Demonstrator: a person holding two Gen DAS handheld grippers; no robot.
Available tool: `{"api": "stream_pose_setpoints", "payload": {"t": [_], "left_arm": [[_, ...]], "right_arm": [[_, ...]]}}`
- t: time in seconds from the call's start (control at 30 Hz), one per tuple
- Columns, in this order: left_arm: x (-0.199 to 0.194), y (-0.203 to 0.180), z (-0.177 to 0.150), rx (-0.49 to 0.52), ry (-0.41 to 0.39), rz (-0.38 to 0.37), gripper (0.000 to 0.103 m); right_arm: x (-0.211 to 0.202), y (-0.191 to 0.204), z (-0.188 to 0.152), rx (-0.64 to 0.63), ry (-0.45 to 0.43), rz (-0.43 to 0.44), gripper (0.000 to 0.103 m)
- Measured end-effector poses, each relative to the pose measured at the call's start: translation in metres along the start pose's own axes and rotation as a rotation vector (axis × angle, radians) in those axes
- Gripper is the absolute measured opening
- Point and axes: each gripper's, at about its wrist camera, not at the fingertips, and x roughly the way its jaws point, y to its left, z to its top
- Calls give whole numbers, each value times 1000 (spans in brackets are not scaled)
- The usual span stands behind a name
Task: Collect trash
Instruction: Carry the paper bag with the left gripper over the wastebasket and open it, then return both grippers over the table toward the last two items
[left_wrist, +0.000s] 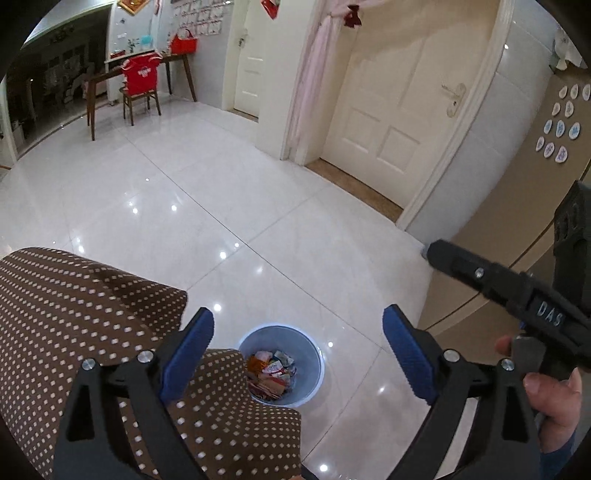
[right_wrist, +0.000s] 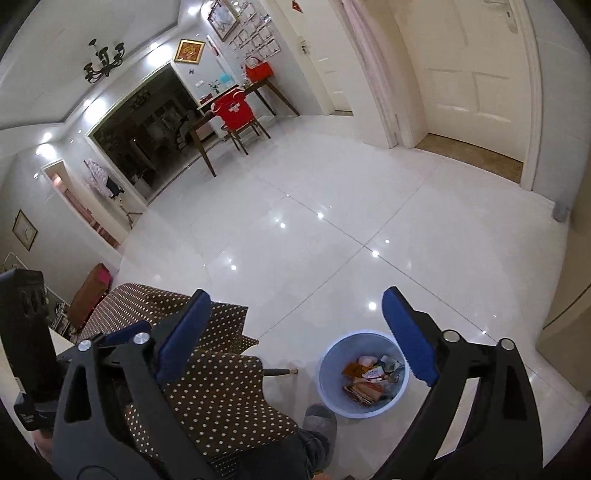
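Both hand-held grippers are spread wide with nothing between their blue pads. The left hand-held gripper (left_wrist: 298, 354) looks down past a brown dotted cloth (left_wrist: 74, 314) at a pale blue bin (left_wrist: 317, 369) standing on the white tiled floor (left_wrist: 221, 206). The bin shows in the gap between its fingers, below and slightly ahead, partly hidden on its near left by the cloth's edge. The right hand-held gripper (right_wrist: 295, 336) sees the same bin (right_wrist: 332, 373) lower and to the right of its centre line, close to its right finger, beside a grey slipper (right_wrist: 321, 415).

The trash (left_wrist: 271, 373), a pile of wrappers and paper scraps, lies inside the bin, filling the bottom; I see no loose piece on the open floor in either view. The bin is round, so no long axis matters.

The left gripper appears better lined up over the bin. Whether anything remains on the cloth-covered surface is hidden behind the grippers. I judge the collecting nearly done.
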Motion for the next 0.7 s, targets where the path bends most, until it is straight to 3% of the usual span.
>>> {"api": "stream_pose_setpoints", "payload": {"t": [0.4,0.7], "left_arm": [[-65,27,-16,-49,-114,63,94],[-106,61,-38,-106,-145,112,94]], "right_arm": [[-10,50,-5,-82,3,21,97],[-10,104,-12,-176,17,72,97]]}}
